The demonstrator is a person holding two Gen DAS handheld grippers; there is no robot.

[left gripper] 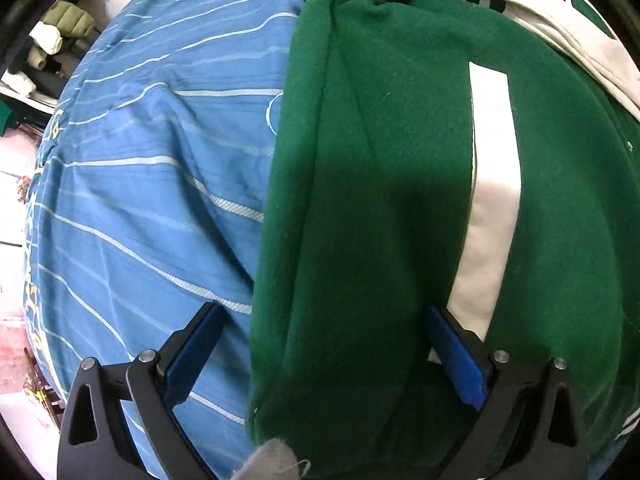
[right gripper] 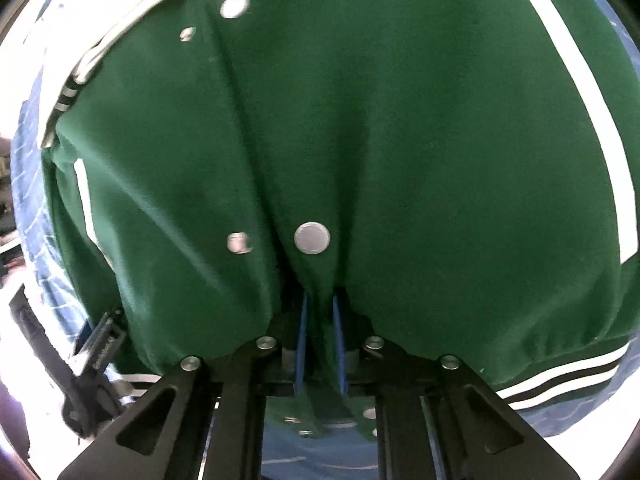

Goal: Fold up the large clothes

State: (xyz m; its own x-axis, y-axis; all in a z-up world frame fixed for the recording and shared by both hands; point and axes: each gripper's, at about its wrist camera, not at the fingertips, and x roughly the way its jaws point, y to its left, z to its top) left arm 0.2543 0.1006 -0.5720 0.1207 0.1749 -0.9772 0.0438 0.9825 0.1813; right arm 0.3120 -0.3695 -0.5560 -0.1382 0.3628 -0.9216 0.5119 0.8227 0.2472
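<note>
A green varsity jacket (left gripper: pixel 400 168) with white sleeves and white pocket trims lies on a blue striped bedsheet (left gripper: pixel 152 184). My left gripper (left gripper: pixel 324 312) is open, its jaws wide apart over the jacket's left folded edge, holding nothing. In the right wrist view the jacket (right gripper: pixel 400 128) fills the frame, with metal snap buttons (right gripper: pixel 312 239) down its front. My right gripper (right gripper: pixel 320 304) is shut on the jacket's front placket near the striped hem, and the fabric bunches and lifts toward it.
The bed's left edge (left gripper: pixel 36 216) drops off to a pale floor. Piled clothes and clutter (left gripper: pixel 60 36) sit at the far left. The left gripper's body (right gripper: pixel 96 356) shows at the lower left of the right wrist view.
</note>
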